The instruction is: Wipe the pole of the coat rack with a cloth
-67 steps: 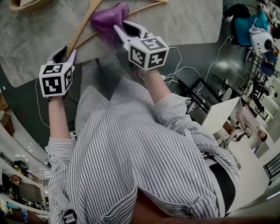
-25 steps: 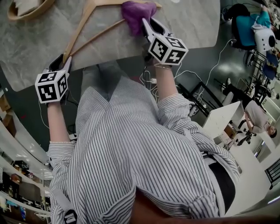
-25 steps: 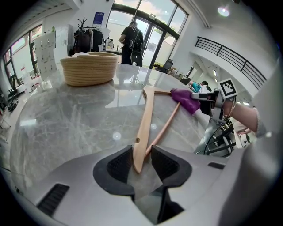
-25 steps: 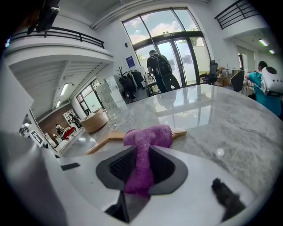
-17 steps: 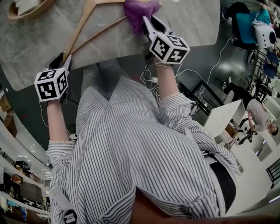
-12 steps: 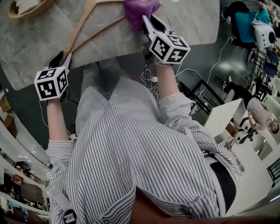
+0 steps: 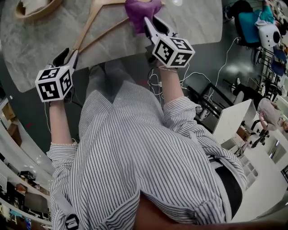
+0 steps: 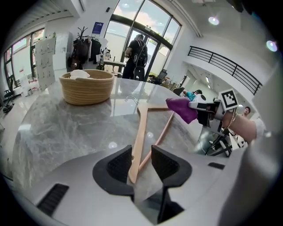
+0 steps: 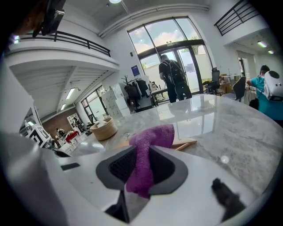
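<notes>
Head view: the left tongs [image 7: 67, 56] grasp the near tip of the wooden hanger [image 7: 92, 20]. Its arm runs from there away toward the top edge, and its bar slants across to the cloth [image 7: 141, 9], which is bunched in the right tongs [image 7: 150, 24]. Both tongs sit near the desk's [image 7: 193, 22] curved near edge. There is bare desk right of the cloth, and a basket [image 7: 36, 6] stands well apart at far left.

Left gripper view: the tongs [image 8: 141, 165] stand partly apart, clamped on the hanger [image 8: 139, 132] tip, which points straight away.

Right gripper view: the tongs [image 9: 141, 165] are clenched on the cloth [image 9: 154, 134], which drapes over the hanger's other tip [image 9: 183, 143]. Open desk [image 9: 230, 123] lies beyond.
</notes>
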{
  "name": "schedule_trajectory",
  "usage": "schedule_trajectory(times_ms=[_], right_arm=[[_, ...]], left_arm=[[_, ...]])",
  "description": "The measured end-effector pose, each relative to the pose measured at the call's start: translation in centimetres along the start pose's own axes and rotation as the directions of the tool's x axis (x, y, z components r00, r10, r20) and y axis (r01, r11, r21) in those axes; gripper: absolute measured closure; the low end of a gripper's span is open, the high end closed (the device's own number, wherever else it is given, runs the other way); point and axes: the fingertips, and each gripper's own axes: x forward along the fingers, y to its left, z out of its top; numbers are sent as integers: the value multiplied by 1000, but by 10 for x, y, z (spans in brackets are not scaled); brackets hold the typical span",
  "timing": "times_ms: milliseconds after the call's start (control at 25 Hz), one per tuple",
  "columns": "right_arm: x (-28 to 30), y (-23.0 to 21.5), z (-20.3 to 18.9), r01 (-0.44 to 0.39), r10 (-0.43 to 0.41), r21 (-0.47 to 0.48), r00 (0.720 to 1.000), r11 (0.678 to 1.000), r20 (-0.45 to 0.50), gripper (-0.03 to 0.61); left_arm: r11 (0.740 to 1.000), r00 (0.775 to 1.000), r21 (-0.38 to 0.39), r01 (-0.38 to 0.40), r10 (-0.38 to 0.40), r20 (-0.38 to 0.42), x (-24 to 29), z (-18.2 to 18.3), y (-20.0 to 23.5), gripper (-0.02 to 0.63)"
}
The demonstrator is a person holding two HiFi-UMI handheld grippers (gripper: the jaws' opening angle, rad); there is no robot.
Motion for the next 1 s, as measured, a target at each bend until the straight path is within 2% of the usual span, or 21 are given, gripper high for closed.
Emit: schedule_trajectory(times_ms=[240, 520, 1000], right_arm=[[-17, 31, 13, -1, 3, -25, 998, 1000, 56, 486], [-42, 54, 49, -19, 27, -54, 988, 998, 149, 486], [-62, 155, 84, -92, 130, -157, 960, 983, 247, 486]], left_arm=[[1000, 997, 22, 18, -19, 72, -21, 17, -3, 474], [992, 983, 115, 53, -72, 171, -42, 68, -31, 474], [966, 935, 237, 105, -177, 308, -95, 122, -46, 476]])
